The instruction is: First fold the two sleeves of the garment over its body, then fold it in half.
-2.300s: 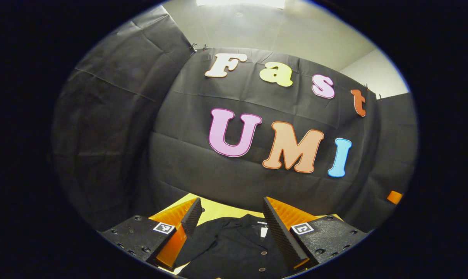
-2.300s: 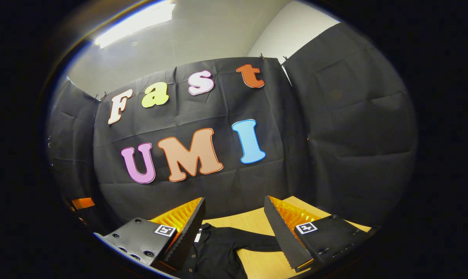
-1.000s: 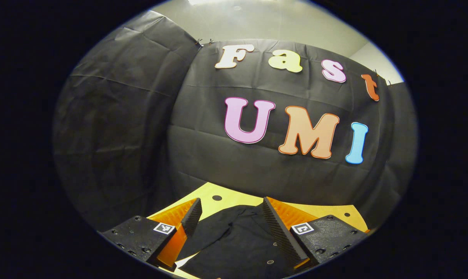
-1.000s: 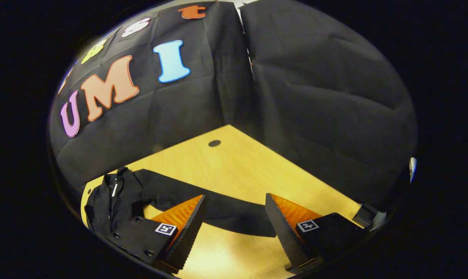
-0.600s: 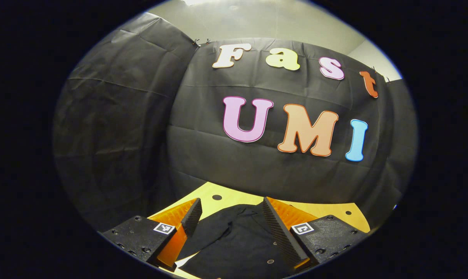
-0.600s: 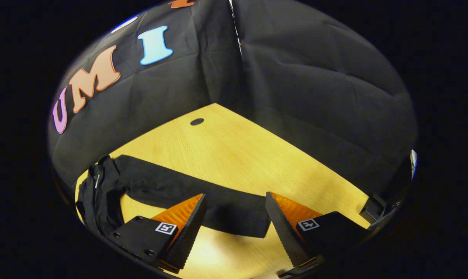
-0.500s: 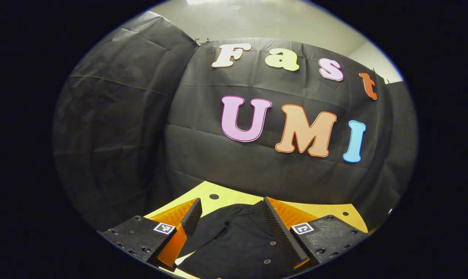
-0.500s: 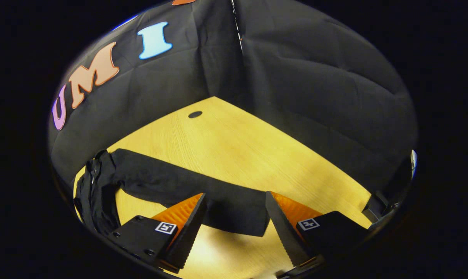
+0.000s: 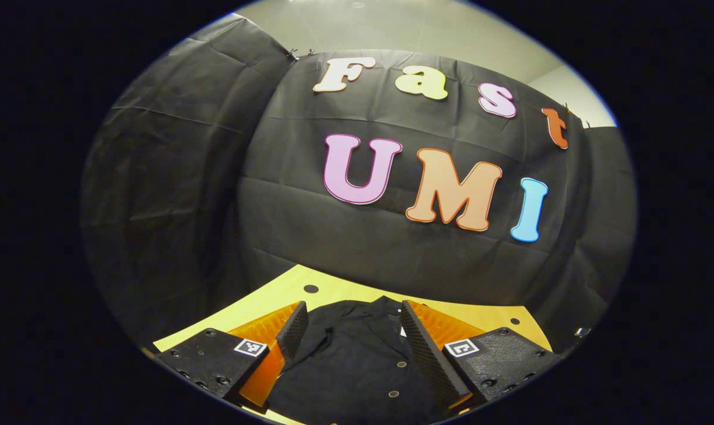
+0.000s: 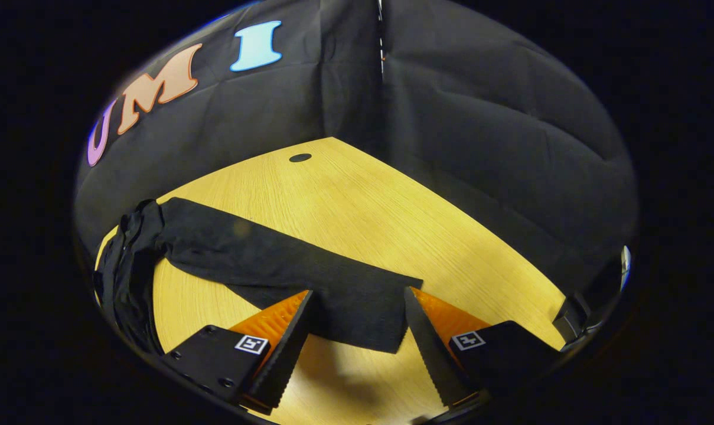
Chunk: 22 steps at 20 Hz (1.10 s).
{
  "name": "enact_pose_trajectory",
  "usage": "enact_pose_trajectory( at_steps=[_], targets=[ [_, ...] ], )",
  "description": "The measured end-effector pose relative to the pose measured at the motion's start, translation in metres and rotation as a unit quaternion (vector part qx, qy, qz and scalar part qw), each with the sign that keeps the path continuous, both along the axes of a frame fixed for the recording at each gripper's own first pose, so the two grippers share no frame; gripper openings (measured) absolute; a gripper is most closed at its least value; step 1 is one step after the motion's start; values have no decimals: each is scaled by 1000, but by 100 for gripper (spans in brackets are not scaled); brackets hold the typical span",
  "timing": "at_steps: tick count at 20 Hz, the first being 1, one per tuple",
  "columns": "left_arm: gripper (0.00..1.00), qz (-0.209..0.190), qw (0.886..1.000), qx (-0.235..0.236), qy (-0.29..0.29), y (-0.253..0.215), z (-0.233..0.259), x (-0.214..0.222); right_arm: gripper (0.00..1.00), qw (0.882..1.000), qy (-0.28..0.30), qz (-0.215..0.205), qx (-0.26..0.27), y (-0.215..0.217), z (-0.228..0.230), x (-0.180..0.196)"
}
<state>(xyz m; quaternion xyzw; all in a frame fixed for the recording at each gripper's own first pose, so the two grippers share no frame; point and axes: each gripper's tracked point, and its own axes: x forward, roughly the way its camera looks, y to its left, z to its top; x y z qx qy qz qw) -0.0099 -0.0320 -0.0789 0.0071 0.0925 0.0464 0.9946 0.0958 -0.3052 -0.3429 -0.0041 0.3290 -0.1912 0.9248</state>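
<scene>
Two sets of orange-backed, black saw-toothed fingers sit at the bottom of my feeds, and both are spread wide with nothing pinched between them. In the left gripper view I have the left gripper [image 9: 349,333] hanging over the black long-sleeved button-front garment [image 9: 357,366], which lies flat on the pale yellow wooden table [image 9: 286,292]. From here I see its collar at the far end, toward the black cloth wall [image 9: 173,177], with a small white tag just inside the neck, and a row of small round buttons [image 9: 401,364] running down the front toward me. The fabric looks matte and dark, with soft creases near the shoulder.

In the right gripper view my right gripper [image 10: 357,321] is low over the table [image 10: 357,200], and the garment's right sleeve [image 10: 274,265] lies stretched out straight across the wood, a long flat black band. Its cuff end [image 10: 368,321] has a square-cut edge and lies between my open fingers, under them rather than gripped; I cannot tell whether the fingertips touch the cloth. The sleeve runs off to the far left, where the bunched body of the garment [image 10: 123,265] lies rumpled at the table's edge. A small dark round hole [image 10: 300,157] sits in the tabletop well beyond the sleeve, near the corner of the cloth walls.
</scene>
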Motion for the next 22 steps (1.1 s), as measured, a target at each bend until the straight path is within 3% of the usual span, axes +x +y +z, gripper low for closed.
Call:
enact_pose_trajectory(
  at_steps=[5, 6, 7, 10, 11, 12, 15, 16, 22],
  targets=[
    [92, -23, 1000, -1, -3, -7, 0, -2, 72, 1000, -10, 19, 0, 0, -1, -2],
    [91, -24, 1000, -3, -2, -9, -1, -1, 60, 1000, -13, 22, 3, 1, -3, -1],
    [91, -25, 1000, -3, -1, -11, -2, 0, 57, 1000, -14, 23, 8, 4, -3, -2],
    [92, -25, 1000, -2, -1, -8, -3, 1, 31, 999, -13, 21, 20, 9, -4, -2],
    [92, -25, 1000, -2, -1, -6, -4, 0, 31, 999, -7, 18, 26, 10, -4, -3],
    [92, -25, 1000, -2, 0, -7, -4, 0, 17, 999, -7, 9, 36, 12, -4, -3],
    [91, -25, 1000, -4, -6, -6, -2, -2, 19, 999, 6, 7, 43, 15, -3, -3],
    [92, -24, 1000, -4, -6, -5, -3, -3, 13, 999, 11, 10, 43, 15, -4, -3],
    [91, -9, 1000, 4, -7, 14, -1, -8, 4, 999, 32, 6, 31, 17, 10, 3]
  ],
)
